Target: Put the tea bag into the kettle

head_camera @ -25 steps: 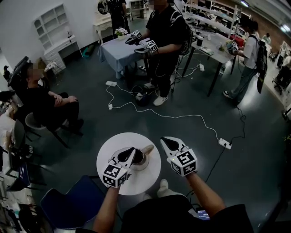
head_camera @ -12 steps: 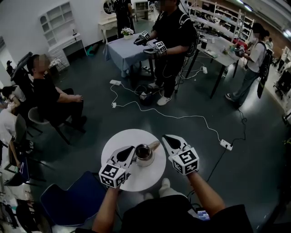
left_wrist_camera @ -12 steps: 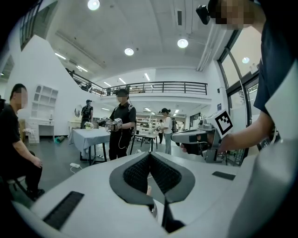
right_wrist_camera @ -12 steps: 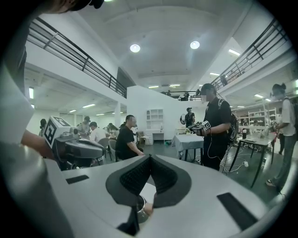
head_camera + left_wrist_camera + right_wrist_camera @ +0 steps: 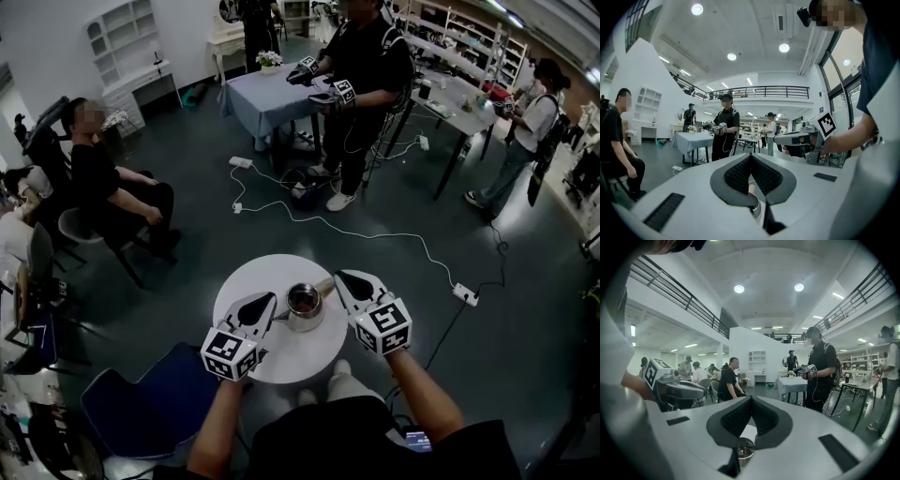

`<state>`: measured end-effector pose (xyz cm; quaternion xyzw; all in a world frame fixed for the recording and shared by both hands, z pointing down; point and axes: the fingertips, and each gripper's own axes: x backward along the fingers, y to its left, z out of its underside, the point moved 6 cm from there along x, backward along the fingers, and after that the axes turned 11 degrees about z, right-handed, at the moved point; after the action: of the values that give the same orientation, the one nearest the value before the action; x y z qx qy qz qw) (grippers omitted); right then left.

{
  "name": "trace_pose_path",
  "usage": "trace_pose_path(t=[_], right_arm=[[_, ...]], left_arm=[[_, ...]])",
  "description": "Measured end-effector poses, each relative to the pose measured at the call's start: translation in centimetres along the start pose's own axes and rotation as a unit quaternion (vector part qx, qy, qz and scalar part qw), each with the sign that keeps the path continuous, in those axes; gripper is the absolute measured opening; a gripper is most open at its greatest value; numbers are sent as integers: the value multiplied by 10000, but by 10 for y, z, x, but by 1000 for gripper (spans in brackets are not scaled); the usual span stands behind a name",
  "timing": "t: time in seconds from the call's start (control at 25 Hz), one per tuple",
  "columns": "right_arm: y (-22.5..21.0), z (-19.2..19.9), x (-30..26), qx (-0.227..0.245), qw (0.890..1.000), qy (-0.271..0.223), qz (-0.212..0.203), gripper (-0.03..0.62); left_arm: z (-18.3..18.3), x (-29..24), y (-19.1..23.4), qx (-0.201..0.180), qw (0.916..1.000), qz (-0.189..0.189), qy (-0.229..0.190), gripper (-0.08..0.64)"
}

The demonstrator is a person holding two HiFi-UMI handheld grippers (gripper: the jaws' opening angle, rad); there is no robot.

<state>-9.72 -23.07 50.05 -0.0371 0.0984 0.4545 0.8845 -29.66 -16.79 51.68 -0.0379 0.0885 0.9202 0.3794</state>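
A small metal kettle (image 5: 305,306) stands open-topped on the round white table (image 5: 267,279), its tan handle pointing to the upper right. My left gripper (image 5: 270,300) sits just left of the kettle, jaws shut with nothing seen between them. My right gripper (image 5: 340,277) hovers at the kettle's right, past the handle, jaws also shut and empty as far as I can see. The kettle's rim (image 5: 756,209) shows under the left gripper (image 5: 751,155). Below the right gripper (image 5: 751,398) the kettle (image 5: 744,452) shows too. No tea bag is visible in any view.
A blue chair (image 5: 141,405) stands at the table's lower left. A white cable (image 5: 356,240) runs across the dark floor to a power strip (image 5: 464,295). One person sits at the left (image 5: 103,187). Another stands ahead holding grippers (image 5: 361,75), beside a cloth-covered table (image 5: 262,94).
The head view has shifted, so the table sits a little higher in frame. My left gripper's tip has come off the kettle's rim to its left. The right gripper stays beside it.
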Motion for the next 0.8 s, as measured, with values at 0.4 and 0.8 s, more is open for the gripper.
trace_pose_path(t=[0.4, 0.8], right_arm=[[11, -2, 11, 70, 9999, -59, 78, 18], [13, 0, 29, 139, 9999, -43, 13, 18]], left_arm=[[-2, 1, -4, -78, 9998, 153, 27, 16], [-5, 2, -19, -255, 9996, 126, 40, 15]])
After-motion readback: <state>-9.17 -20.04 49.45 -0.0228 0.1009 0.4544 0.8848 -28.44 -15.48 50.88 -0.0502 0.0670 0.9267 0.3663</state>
